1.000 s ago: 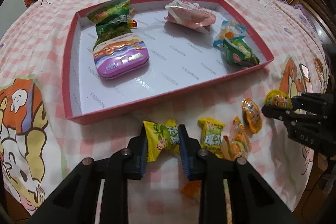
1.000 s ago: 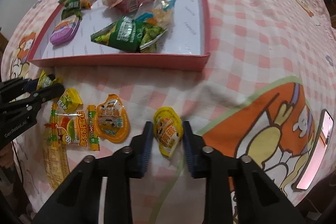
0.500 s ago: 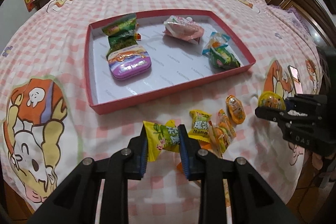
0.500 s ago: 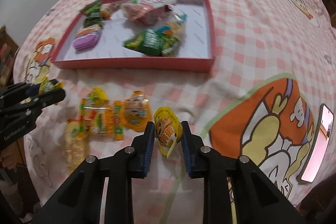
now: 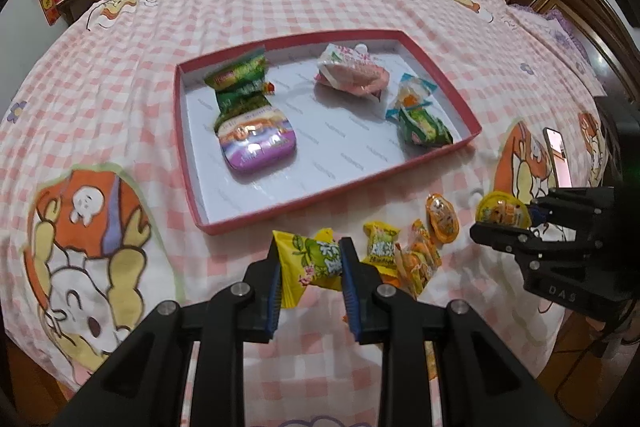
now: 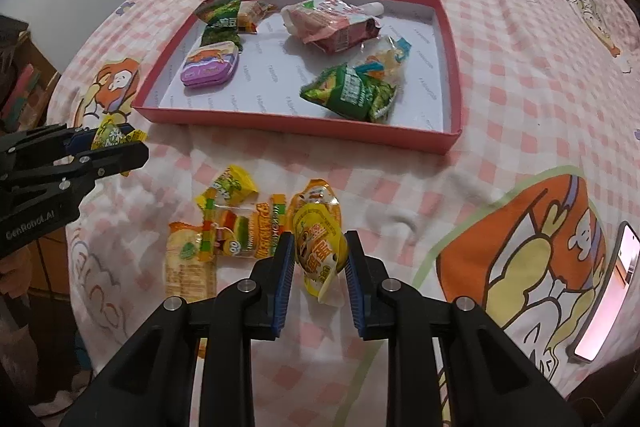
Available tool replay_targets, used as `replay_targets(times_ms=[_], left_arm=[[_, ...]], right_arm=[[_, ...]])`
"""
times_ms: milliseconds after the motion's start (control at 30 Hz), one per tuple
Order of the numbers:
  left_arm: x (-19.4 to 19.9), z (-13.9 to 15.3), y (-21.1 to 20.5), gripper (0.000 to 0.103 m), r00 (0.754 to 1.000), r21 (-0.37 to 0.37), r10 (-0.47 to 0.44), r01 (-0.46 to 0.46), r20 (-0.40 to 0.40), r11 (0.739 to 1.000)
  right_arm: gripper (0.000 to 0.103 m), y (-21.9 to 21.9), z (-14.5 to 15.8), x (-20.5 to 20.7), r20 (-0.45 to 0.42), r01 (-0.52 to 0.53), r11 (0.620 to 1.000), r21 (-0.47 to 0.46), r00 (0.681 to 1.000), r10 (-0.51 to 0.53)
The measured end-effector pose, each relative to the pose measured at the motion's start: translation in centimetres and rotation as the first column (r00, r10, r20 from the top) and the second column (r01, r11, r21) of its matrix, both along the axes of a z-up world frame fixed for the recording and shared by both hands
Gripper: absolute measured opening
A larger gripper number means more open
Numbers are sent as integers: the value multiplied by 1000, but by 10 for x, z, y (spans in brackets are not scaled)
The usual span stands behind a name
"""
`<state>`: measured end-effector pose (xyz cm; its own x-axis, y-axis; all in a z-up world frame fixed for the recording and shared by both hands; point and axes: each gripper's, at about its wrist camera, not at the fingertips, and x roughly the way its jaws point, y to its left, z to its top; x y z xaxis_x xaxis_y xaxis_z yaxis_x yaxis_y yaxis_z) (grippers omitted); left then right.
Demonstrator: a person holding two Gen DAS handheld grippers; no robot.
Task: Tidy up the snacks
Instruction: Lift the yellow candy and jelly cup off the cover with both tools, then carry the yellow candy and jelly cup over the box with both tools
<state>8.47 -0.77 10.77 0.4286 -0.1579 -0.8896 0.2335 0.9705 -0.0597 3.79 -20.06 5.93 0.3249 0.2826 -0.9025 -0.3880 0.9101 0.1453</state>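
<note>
Left wrist view: the left gripper clamps a yellow-and-green wrapped candy above the pink checked bedspread, in front of the shallow red-rimmed cardboard tray.

Right wrist view: the right gripper pinches a yellow foil-lidded jelly cup clear of the loose snack packets, on the near side of the tray.

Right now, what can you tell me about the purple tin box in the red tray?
The purple rounded-corner tin box looks like shiny metal, with an orange picture and pale band on its closed lid. It lies flat on the white floor of the red-walled cardboard tray, at its left side. A crinkled green snack packet touches its far edge.
</note>
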Motion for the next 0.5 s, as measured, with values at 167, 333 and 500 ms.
replay_targets(times_ms=[167, 333, 500], left_arm=[[12, 19, 0, 26, 1000, 18, 0, -1, 12, 1000], [17, 29, -4, 26, 1000, 12, -6, 6, 28, 1000], [26, 24, -5, 26, 1000, 17, 5, -5, 8, 1000]], right_arm=[[26, 3, 15, 6, -3, -12, 1000, -3, 1000, 12], [26, 5, 32, 14, 7, -10, 1000, 12, 1000, 10], [26, 10, 42, 20, 19, -19, 1000, 12, 1000, 19]])
